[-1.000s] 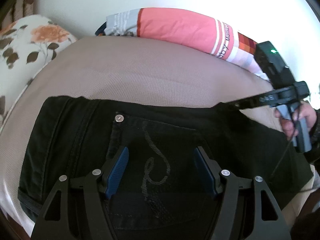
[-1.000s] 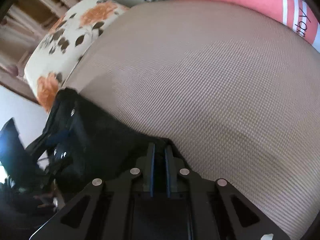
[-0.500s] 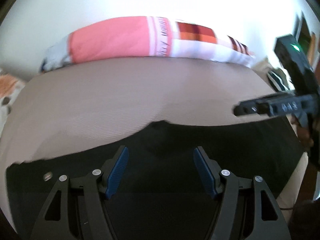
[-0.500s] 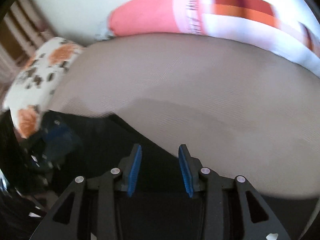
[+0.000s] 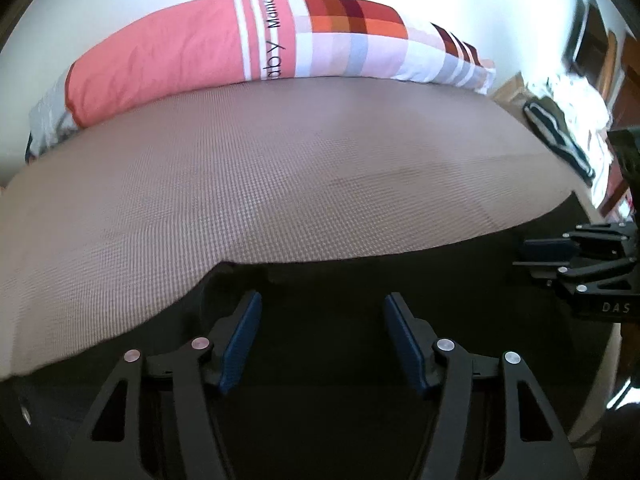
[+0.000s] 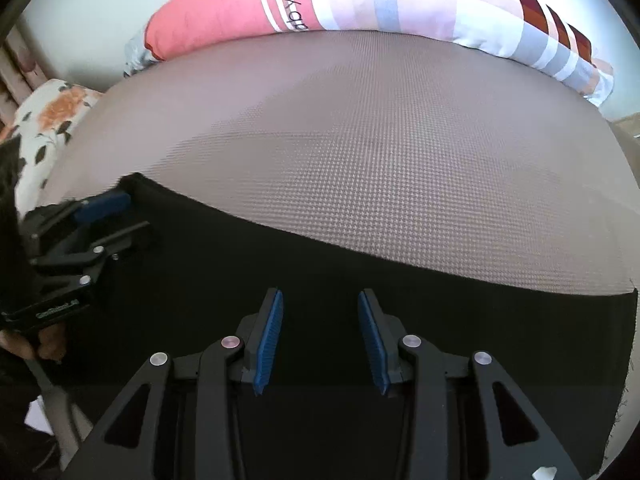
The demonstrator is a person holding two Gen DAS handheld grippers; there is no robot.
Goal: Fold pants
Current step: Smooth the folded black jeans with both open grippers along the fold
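The black pants (image 5: 360, 280) lie flat along the near edge of a taupe bed cover (image 5: 280, 168); in the right wrist view they (image 6: 440, 312) stretch from left to right, their cut end at the right. My left gripper (image 5: 322, 332) is open and empty, just above the pants. My right gripper (image 6: 320, 328) is open and empty over the pants. The right gripper shows at the right edge of the left wrist view (image 5: 560, 256), and the left gripper at the left of the right wrist view (image 6: 100, 216).
A long pink, white and checked bolster pillow (image 5: 240, 48) lies along the far side of the bed. A floral pillow (image 6: 44, 120) sits at the left. Clothes (image 5: 560, 136) lie beyond the bed's right end.
My right gripper has opened and let go of the pants. Both grippers have turned right along the pants, away from the back pocket, which is out of view now.
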